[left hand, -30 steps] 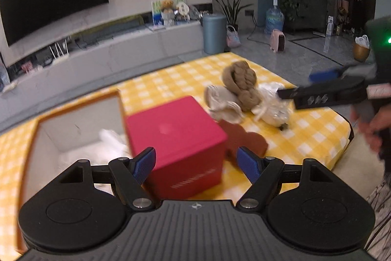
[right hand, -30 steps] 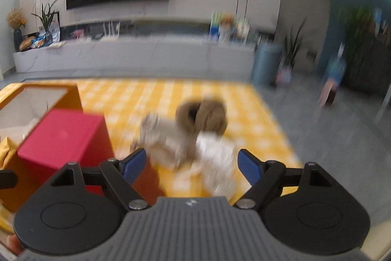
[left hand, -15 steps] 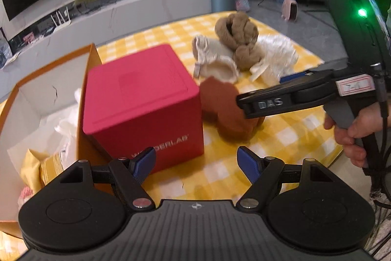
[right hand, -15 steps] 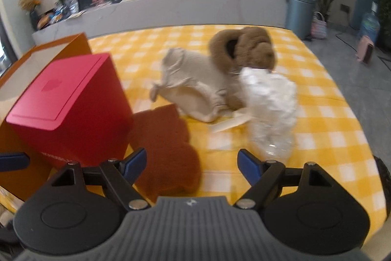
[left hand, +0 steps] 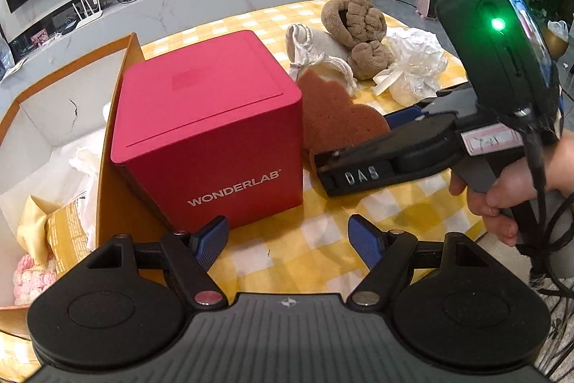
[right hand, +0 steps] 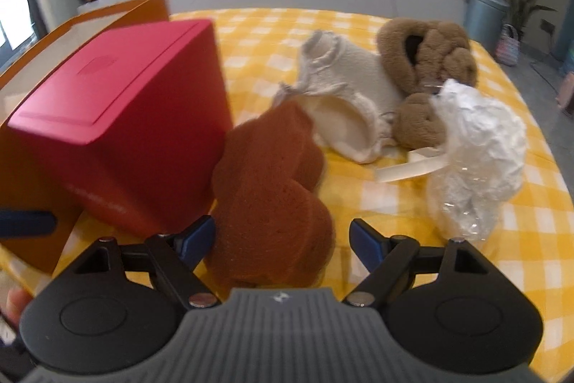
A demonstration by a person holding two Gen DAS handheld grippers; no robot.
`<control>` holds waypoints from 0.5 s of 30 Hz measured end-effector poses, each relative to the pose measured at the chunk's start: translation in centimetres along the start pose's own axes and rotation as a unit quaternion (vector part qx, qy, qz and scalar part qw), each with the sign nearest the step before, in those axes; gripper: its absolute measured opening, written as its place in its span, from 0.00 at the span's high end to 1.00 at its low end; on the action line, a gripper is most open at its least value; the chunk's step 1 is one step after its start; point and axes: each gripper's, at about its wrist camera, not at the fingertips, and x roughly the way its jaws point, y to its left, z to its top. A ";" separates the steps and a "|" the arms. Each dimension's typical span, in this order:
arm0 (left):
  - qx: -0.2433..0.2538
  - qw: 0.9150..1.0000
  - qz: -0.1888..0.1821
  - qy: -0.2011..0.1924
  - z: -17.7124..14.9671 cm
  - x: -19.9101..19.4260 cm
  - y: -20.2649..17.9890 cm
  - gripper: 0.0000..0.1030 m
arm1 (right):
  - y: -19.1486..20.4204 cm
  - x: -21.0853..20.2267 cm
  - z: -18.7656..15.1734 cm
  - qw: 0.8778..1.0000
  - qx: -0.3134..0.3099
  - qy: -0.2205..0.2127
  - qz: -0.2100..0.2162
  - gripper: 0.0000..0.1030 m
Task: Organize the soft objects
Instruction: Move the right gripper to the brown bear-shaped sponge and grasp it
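Note:
A brown sponge (right hand: 272,196) lies on the yellow checked table beside a red box (right hand: 118,117); it also shows in the left wrist view (left hand: 337,117). My right gripper (right hand: 283,241) is open with the sponge's near end between its fingers. Behind lie a cream cloth pouch (right hand: 344,103), a brown plush (right hand: 427,60) and a crinkly white plastic bag (right hand: 477,153). My left gripper (left hand: 288,241) is open and empty, just in front of the red box (left hand: 208,131). The right gripper's body (left hand: 412,153) crosses the left wrist view.
An open orange carton (left hand: 107,146) stands left of the red box, holding white cloth, a yellow packet (left hand: 61,228) and a pink knitted item (left hand: 28,279). The table's edge is near on the right. A low TV bench runs along the back wall.
Both grippers have moved down and closer to the table. My right gripper has advanced so the sponge now sits between its open fingers. The objects have not moved.

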 end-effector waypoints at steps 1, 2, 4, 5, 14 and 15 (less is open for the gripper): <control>-0.001 1.000 0.000 0.000 0.0 -0.1 0.1 0.14 | 0.1 -0.1 -0.1 1.000 -0.010 0.000 0.003 0.25; -0.003 1.000 0.000 0.000 0.0 -0.1 0.3 0.14 | 0.2 -0.2 -0.2 1.000 -0.019 -0.002 0.011 0.33; -0.007 1.000 -0.006 0.000 0.1 0.0 0.5 0.14 | 0.1 -0.4 -0.2 0.999 -0.020 -0.004 0.024 0.37; -0.009 1.000 -0.010 0.002 0.2 0.0 0.6 0.14 | -0.1 -0.5 -0.1 1.000 -0.016 -0.002 0.027 0.39; -0.008 1.000 -0.029 0.002 0.1 -0.7 0.9 0.15 | -2.1 -2.7 -0.7 0.998 0.033 0.053 0.027 0.44; -0.008 1.000 -0.029 0.002 0.1 -0.6 0.8 0.15 | -2.5 -2.9 -0.8 0.997 0.043 0.063 0.027 0.43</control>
